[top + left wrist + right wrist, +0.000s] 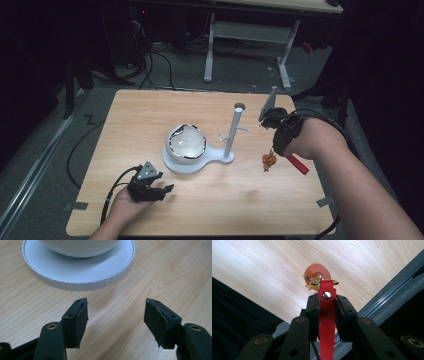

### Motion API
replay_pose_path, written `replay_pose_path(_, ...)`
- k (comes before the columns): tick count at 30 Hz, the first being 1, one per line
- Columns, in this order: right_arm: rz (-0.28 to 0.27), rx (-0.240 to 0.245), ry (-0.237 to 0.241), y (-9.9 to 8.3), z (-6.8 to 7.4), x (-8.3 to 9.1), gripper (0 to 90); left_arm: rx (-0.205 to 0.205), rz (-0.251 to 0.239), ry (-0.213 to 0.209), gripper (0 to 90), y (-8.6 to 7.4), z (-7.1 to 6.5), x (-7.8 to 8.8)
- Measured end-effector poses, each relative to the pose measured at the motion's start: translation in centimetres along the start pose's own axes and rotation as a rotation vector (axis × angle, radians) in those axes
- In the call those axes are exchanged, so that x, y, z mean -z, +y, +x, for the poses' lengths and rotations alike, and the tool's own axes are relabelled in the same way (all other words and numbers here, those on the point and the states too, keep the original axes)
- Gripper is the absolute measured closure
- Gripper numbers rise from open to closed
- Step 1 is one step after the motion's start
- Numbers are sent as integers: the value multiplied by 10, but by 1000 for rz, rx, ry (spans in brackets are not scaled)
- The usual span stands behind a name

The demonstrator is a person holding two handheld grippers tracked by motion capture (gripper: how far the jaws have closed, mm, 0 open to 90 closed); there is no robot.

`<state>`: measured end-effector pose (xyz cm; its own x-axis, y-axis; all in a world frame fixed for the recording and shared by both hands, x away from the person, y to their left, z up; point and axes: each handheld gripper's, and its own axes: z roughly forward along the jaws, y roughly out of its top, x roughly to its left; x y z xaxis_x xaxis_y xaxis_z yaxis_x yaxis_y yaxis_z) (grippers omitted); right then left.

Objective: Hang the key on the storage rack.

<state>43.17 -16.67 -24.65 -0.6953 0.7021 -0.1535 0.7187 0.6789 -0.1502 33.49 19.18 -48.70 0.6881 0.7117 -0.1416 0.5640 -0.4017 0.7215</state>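
High view first: we've got the right claw up off the worktop, well to the right of the white stand, clamped on a red strap with a little bunch of gold and orange charms dangling under it. So it's a keychain, hanging in the air over the right side of the wood, clear of the surface as far as we can tell.

Right gripper view backs that up: the strap runs straight up between the two jaws, pinched just below its metal rivet, and the charms are blurry, so they're probably swinging.

The left claw is resting low on the near left of the worktop, spread wide with nothing in it. In the left gripper view it looks at the round base of the stand, where the shiny bowl sits.

Our guess is we're at the carry step, with the keychain headed for one of the short pegs on the post. Next move looks like bringing it left and up so the ring slips over a peg, and letting the swing settle first. The left claw could maybe steady the base.
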Motion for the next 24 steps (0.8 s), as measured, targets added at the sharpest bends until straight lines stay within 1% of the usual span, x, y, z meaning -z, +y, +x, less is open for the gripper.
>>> replay_pose_path(1, 8, -9, 6, 2, -2, 4, 743, -1, 1, 0, 361, 0, 0, 0)
replay_pose_path(3, 9, -5, 9, 3, -4, 7, 743, -1, 2, 0, 361, 0, 0, 0)
replay_pose_path(5, 8, -17, 9, 3, -5, 10, 743, -2, 3, -1, 361, 0, 0, -1)
replay_pose_path(7, 8, -12, 8, 4, -6, 11, 743, -3, 3, 0, 361, 0, 0, -1)
replay_pose_path(8, 17, -36, 27, 4, -8, 13, 744, -2, 3, -1, 361, 0, 0, 0)
replay_pose_path(9, 13, -32, 29, 5, -9, 13, 744, -2, 2, -1, 361, 0, 0, 0)
replay_pose_path(12, 8, -44, 34, 7, -11, 18, 743, -3, 4, -2, 361, 0, -1, -1)
replay_pose_path(14, -2, -38, 30, 10, -12, 23, 743, -5, 5, -2, 361, 0, -1, -1)
replay_pose_path(15, -2, -38, 30, 10, -12, 23, 743, -5, 5, -2, 362, 0, -1, -1)
replay_pose_path(16, -11, -42, 29, 13, -11, 27, 743, -6, 8, 0, 362, 0, -1, -1)
replay_pose_path(19, -20, -36, 29, 17, -11, 28, 743, -4, 7, 0, 362, 0, 0, -2)
replay_pose_path(22, -27, -35, 19, 26, -8, 29, 743, -6, 6, 0, 362, 0, -1, -1)
replay_pose_path(24, -34, -30, 17, 29, -7, 30, 743, -5, 7, -1, 363, 0, -1, -1)
